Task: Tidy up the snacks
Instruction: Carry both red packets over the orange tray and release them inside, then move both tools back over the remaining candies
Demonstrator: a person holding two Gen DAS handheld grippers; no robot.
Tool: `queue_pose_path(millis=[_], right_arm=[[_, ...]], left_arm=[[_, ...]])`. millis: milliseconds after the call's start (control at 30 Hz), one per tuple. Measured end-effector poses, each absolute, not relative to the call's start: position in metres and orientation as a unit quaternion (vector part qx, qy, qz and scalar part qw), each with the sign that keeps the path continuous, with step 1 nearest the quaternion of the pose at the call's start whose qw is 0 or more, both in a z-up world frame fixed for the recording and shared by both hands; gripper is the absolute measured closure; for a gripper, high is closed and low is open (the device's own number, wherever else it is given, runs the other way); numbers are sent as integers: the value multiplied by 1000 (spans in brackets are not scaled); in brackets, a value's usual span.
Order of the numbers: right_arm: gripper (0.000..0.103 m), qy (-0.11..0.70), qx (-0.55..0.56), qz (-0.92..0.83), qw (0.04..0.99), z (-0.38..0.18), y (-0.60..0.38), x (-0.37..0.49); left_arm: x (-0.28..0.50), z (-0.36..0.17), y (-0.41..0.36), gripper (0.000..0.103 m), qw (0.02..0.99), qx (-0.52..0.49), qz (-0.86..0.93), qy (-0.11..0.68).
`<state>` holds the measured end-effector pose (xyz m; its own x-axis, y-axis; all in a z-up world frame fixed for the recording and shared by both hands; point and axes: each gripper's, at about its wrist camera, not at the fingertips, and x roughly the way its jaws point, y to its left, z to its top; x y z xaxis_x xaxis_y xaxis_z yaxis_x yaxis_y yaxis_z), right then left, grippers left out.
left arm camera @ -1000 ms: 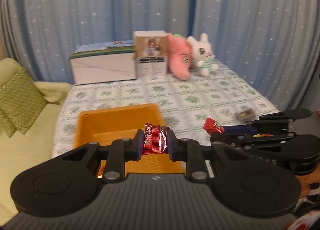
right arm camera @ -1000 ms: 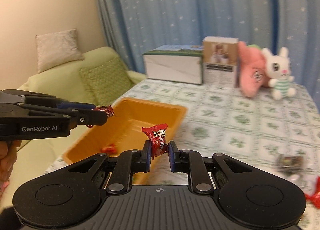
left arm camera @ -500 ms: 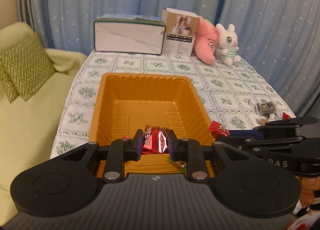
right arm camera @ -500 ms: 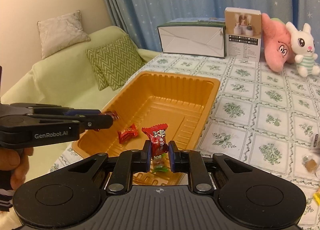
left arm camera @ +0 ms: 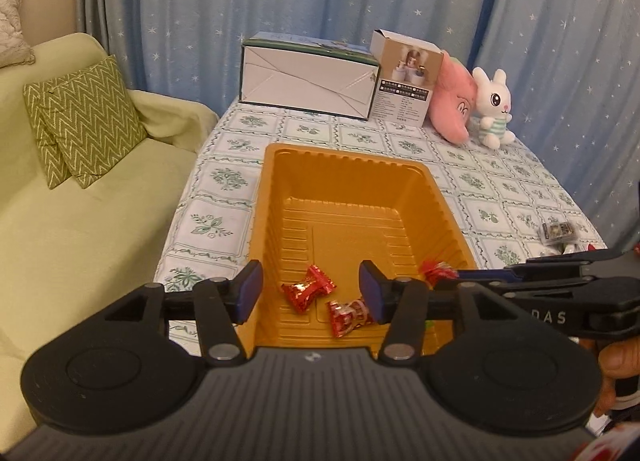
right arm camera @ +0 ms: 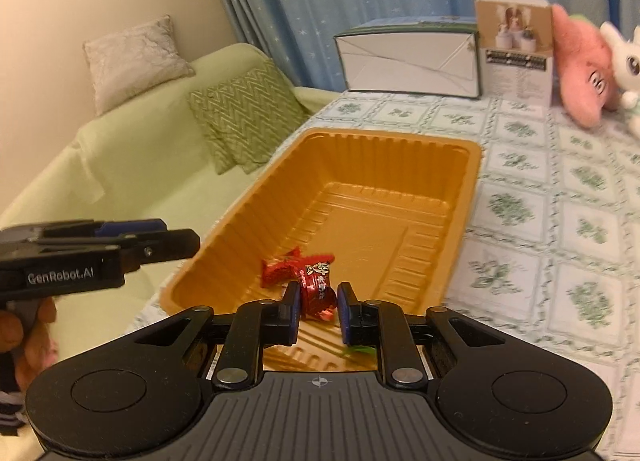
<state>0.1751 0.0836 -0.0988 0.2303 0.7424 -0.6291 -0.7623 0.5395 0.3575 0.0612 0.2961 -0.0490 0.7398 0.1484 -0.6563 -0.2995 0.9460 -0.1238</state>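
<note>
Warm dim indoor light, soft shadows, heavy fisheye bend w/ dark corners, slight motion blur.

Pretty clearly someone's home, a living room kind of setup. There's a pale green sofa [left arm camera: 80, 221] with zigzag cushions [left arm camera: 84, 121] right beside a table [left arm camera: 224, 181] covered in a floral-tile cloth. Blue star-print curtains [left arm camera: 200, 13] hang across the whole back. At the far end of the table sit a white bunny plush [left arm camera: 494, 107], a pink plush [left arm camera: 452, 101] and a couple of cardboard boxes [left arm camera: 308, 81].
</note>
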Motion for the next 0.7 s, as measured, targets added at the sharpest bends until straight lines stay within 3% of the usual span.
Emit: queue_pose_path(millis=[33, 100, 400, 700], right_arm=[[54, 394, -3, 477, 786, -98, 81, 176], [37, 380, 11, 468, 798, -92, 72, 176], [37, 339, 3, 393, 855, -66, -3, 163], [37, 313, 2, 270, 911, -66, -113, 141]], left_arm=[[60, -48, 296, 51, 926, -110, 121, 339], [56, -45, 294, 44, 928, -110, 122, 336], [52, -18, 265, 33, 937, -110, 92, 318], [73, 19, 198, 29, 950, -87, 30, 299]])
